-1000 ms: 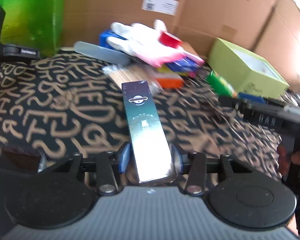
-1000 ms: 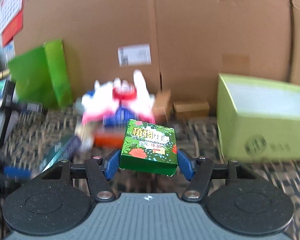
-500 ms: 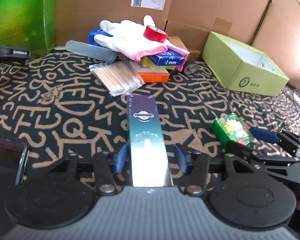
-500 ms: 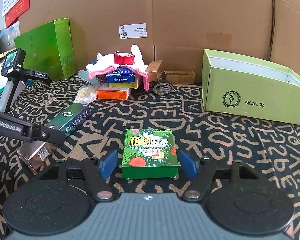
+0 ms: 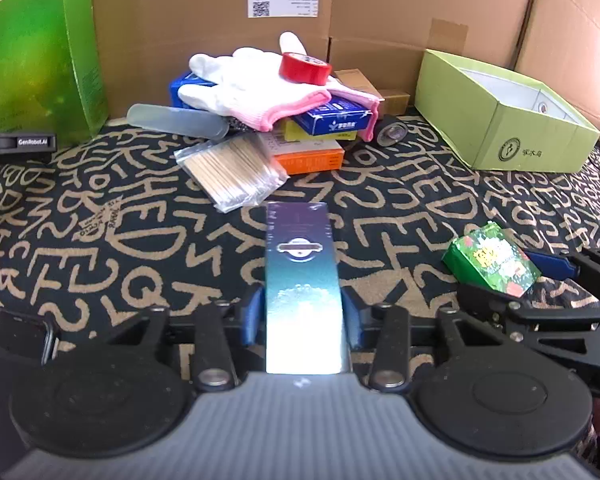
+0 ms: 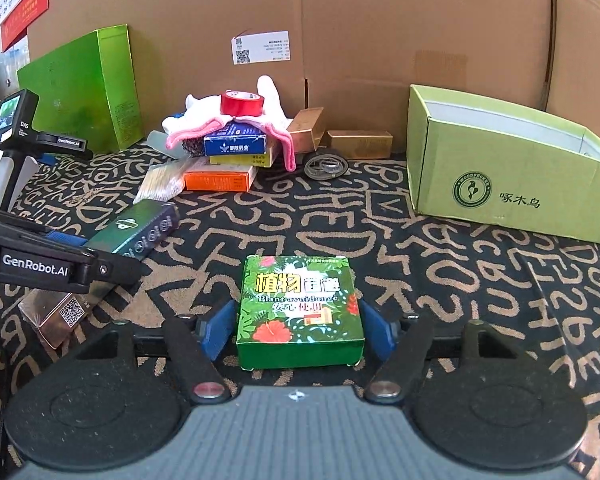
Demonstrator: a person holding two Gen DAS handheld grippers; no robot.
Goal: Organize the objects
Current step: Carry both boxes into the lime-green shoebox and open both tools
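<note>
A long dark teal box (image 5: 302, 276) lies on the patterned cloth between the blue pads of my left gripper (image 5: 300, 314); the pads stand close at its sides, touching or nearly so. It also shows in the right wrist view (image 6: 138, 232), resting on the cloth with the left gripper's fingers (image 6: 66, 266) around it. A green flowered box (image 6: 300, 308) lies on the cloth between the pads of my right gripper (image 6: 298, 332), which stand slightly apart from it. It shows in the left wrist view (image 5: 492, 258) too.
At the back a pile holds white-pink gloves (image 5: 256, 88), a red tape roll (image 5: 304, 68), blue, yellow and orange boxes (image 5: 312, 158) and a bag of sticks (image 5: 232, 170). An open light-green box (image 5: 504, 120) stands right. A phone (image 5: 16, 340) lies left. Cardboard walls stand behind.
Both grippers came down from the air and set their boxes on the cloth. The right gripper's pads have opened off the green box; the left pads widened at half a second ago.
</note>
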